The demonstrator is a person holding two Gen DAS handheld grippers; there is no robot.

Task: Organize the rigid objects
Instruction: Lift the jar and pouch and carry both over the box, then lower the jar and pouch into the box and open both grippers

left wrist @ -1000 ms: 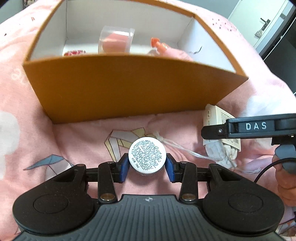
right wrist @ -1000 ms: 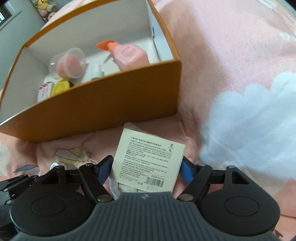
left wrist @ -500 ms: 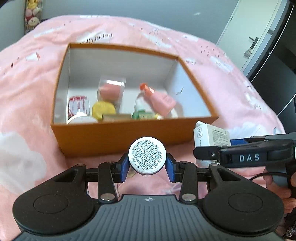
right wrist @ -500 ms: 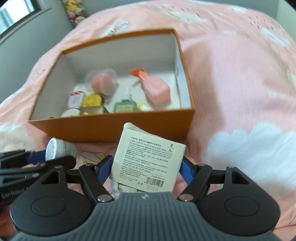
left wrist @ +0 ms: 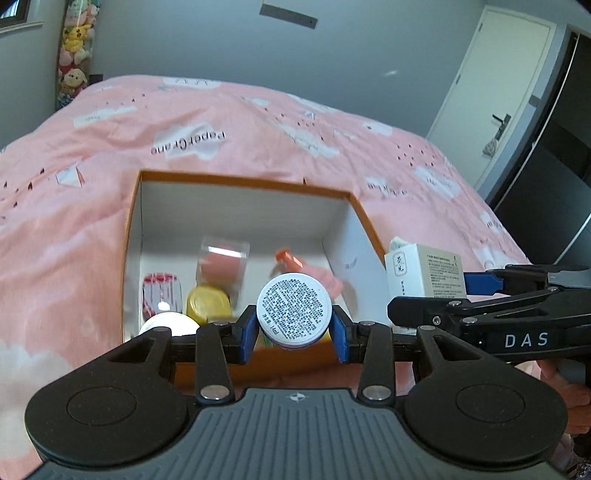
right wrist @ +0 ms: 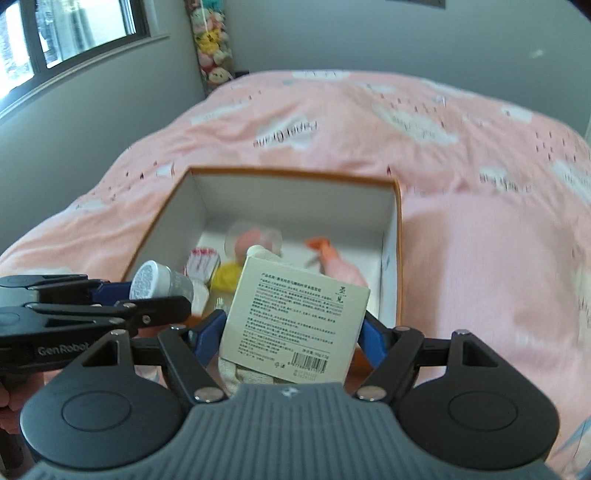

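My left gripper (left wrist: 294, 332) is shut on a small round white jar (left wrist: 294, 309) with a printed label, held above the near wall of the orange box (left wrist: 240, 181). My right gripper (right wrist: 291, 334) is shut on a white printed carton (right wrist: 295, 317) with a white cloth pouch (right wrist: 236, 373) behind it, held beside the box's near right corner. The carton also shows in the left wrist view (left wrist: 424, 275), and the jar in the right wrist view (right wrist: 159, 284). The box holds a pink pump bottle (right wrist: 338, 267), a clear case with a pink sponge (left wrist: 223, 264) and a yellow jar (left wrist: 208, 306).
The box sits on a bed with a pink cloud-print cover (left wrist: 258, 122). A red-and-white tin (left wrist: 162, 293) and a white lid (left wrist: 168, 325) lie in the box's left part. A door (left wrist: 495, 96) stands at the right, and a window (right wrist: 74, 33) at the left.
Both grippers have risen from the bed with the jar and the carton and now look down into the box from higher up, closer to its near wall.
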